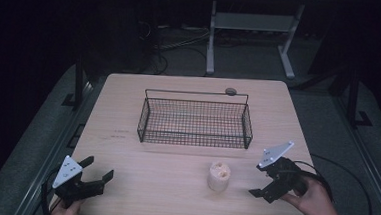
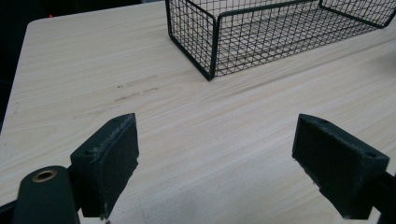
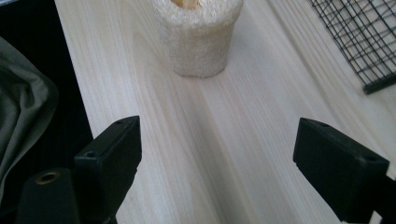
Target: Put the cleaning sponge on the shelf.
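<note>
Pretty dim room overall. A pale wood worktop [image 1: 126, 148] is set on grey floor [image 1: 251, 61], cables [image 1: 177, 41] are strewn behind it, and a white frame [image 1: 212, 38] is parked further back.

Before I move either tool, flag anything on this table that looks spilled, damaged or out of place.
Nothing stands out. The pale cylinder stands upright on the table, apart from both tools, and the wire basket sits square. Only faint scuff marks show on the wood.

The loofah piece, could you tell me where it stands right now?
In the high view the loofah piece stands upright on the table's near half, in front of the wire basket, just left of the open right gripper.
</note>
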A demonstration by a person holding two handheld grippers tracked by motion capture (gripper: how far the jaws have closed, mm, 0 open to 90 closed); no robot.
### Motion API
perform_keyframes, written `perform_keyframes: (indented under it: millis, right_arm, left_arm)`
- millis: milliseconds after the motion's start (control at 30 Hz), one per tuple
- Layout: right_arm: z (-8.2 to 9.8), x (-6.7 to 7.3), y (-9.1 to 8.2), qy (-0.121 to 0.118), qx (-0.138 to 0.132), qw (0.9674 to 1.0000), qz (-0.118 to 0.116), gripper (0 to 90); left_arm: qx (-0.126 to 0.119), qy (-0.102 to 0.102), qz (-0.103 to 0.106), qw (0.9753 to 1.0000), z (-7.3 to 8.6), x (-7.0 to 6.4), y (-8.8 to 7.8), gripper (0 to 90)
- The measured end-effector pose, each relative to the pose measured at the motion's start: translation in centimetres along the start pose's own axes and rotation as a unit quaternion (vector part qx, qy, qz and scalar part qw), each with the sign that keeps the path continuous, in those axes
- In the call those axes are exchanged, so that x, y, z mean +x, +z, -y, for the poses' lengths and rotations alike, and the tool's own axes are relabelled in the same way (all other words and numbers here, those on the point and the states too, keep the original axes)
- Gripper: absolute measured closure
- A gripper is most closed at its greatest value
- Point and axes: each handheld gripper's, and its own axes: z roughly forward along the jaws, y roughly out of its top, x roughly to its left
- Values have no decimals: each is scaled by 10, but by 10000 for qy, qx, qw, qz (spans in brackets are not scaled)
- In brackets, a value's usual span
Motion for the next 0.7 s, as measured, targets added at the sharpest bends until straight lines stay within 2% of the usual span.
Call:
perform_keyframes:
  millis: [167, 500, 700]
  right_arm:
    - [-8, 3, 0, -115, 9, 9999, -92, 148]
    - [-34, 1, 9, -326, 302, 9988, -209, 148]
    - [-48, 1, 11, -429, 348, 9981, -263, 148]
  left_arm:
    - [37, -22, -28, 10000, 1, 0, -1, 138]
    - [52, -35, -85, 9999, 2, 2, -2, 138]
    - [22, -120, -117, 9999, 2, 4, -3, 138]
